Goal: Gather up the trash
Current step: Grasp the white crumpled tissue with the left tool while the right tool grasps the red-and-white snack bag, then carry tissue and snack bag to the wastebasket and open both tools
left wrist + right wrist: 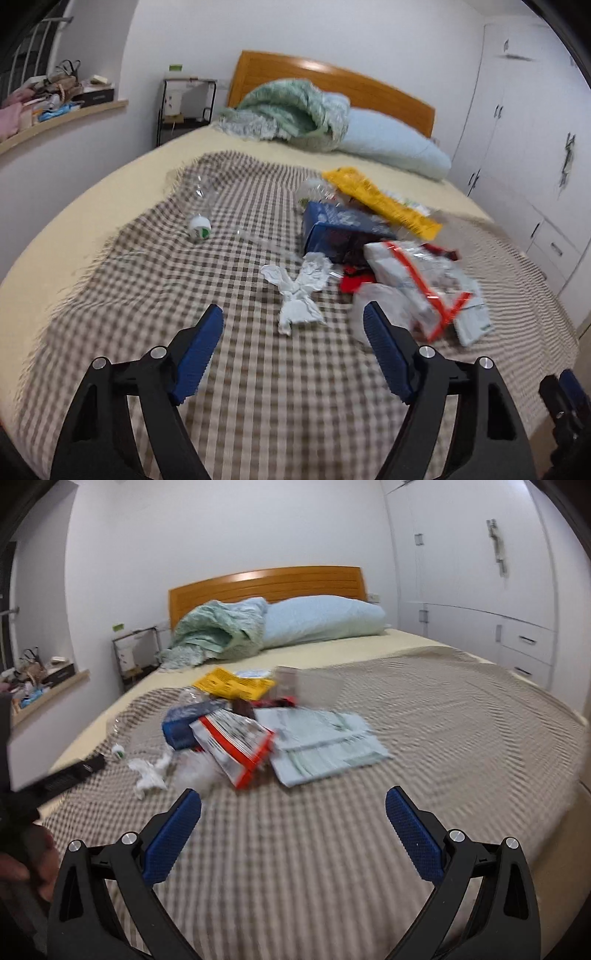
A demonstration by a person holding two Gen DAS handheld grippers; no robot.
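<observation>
Trash lies on a checked blanket (155,280) on the bed. A crumpled white tissue (299,295) is just ahead of my open, empty left gripper (293,314). Behind it are a blue box (332,229), a yellow packet (380,201), a red-and-white wrapper (424,284) and a clear bottle with a white cap (201,225). My right gripper (293,797) is open and empty, short of the red-and-white wrapper (236,744), pale green sheets (328,744), the tissue (149,775) and the yellow packet (232,683).
A pillow (391,146) and a green quilt (291,110) lie at the wooden headboard (332,79). A bedside rack (186,105) and a cluttered shelf (55,99) are on the left. White wardrobes (480,572) stand on the right.
</observation>
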